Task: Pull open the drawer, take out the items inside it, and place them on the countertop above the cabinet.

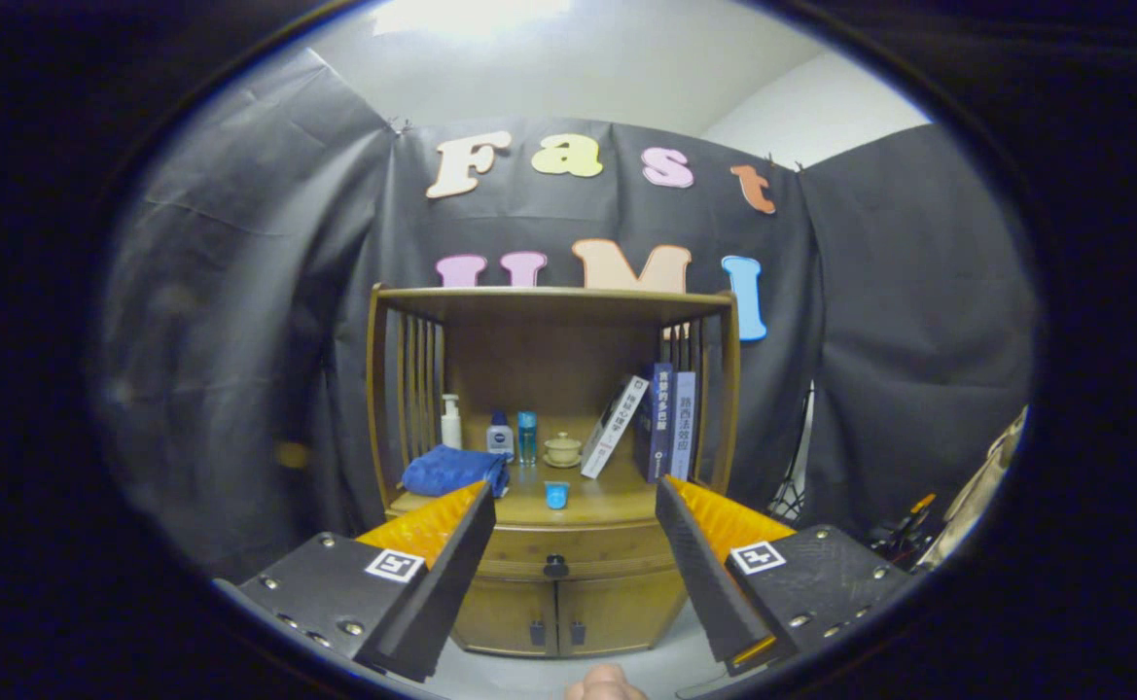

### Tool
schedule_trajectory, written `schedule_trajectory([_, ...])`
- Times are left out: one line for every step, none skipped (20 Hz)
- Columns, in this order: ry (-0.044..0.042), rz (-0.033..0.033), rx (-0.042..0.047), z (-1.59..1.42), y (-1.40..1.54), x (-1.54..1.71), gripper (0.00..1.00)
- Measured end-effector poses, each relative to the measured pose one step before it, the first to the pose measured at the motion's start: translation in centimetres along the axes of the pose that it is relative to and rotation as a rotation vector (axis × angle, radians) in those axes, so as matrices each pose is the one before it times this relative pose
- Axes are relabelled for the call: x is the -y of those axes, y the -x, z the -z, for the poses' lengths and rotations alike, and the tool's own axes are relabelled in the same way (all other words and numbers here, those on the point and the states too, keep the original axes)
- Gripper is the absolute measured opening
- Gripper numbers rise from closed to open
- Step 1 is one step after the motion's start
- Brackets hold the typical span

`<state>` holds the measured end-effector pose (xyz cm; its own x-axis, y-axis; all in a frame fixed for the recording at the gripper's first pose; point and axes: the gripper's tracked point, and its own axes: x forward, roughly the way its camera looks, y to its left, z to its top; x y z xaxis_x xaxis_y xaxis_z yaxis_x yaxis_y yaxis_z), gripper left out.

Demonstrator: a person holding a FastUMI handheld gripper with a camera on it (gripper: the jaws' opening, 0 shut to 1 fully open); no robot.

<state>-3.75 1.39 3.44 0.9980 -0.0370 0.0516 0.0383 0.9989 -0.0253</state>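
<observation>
The gripper point(573, 530) hangs well short of a wooden cabinet point(553, 603), its two fingers point(451, 554) spread wide and holding nothing; open air lies between them and the furniture. Framed in that gap is the drawer point(578, 551), shut flush with the cabinet front, its long axis running left to right and its dark knob point(555, 566) facing the near side. Below it sit two closed doors point(544, 614) with small dark pulls.

The countertop point(617, 498) above the drawer carries a folded blue towel point(453, 471) at the left, and a small blue cup point(556, 496) near its front edge with bare wood to the right of it. Farther back stand a white pump bottle point(450, 422), a dark-capped bottle point(500, 437), a blue bottle point(527, 437) and a lidded tea cup point(562, 449). To the right, one book point(615, 426) leans against upright books point(667, 422). Slatted side posts and a top shelf point(549, 296) box in this space. Black cloth walls the booth behind, and the floor is pale.
</observation>
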Motion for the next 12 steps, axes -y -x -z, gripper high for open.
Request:
schedule_trajectory([0.00614, 0.00225, 0.0101, -0.536, 0.571, 0.123, 0.99])
schedule_trajectory([-0.00101, -0.00143, 0.00779, -0.428, 0.52, 0.046, 0.99])
schedule_trajectory([-0.00348, -0.00815, -0.00224, -0.032, 0.411, -0.146, 0.99])
schedule_trajectory([-0.00571, -0.00797, 0.00167, -0.075, 0.389, -0.121, 0.99])
schedule_trajectory([-0.00074, -0.00803, 0.00114, -0.104, 0.178, -0.097, 0.99])
schedule_trajectory([0.00375, -0.00141, -0.00123, 0.072, 0.158, 0.026, 0.99])
schedule_trajectory([0.00563, 0.00122, 0.0006, 0.178, -0.012, 0.1, 0.99])
schedule_trajectory([0.00593, 0.00165, -0.00326, 0.107, 0.059, 0.033, 0.99])
schedule_trajectory([0.00319, 0.00154, -0.00173, 0.248, 0.015, -0.039, 0.99])
schedule_trajectory([0.00134, 0.00109, -0.00213, 0.229, -0.16, -0.006, 0.99])
schedule_trajectory([-0.00279, 0.00253, -0.01009, 0.463, -0.114, -0.03, 0.99])
schedule_trajectory([-0.00593, -0.0024, -0.00533, 0.308, -0.091, -0.155, 0.99])
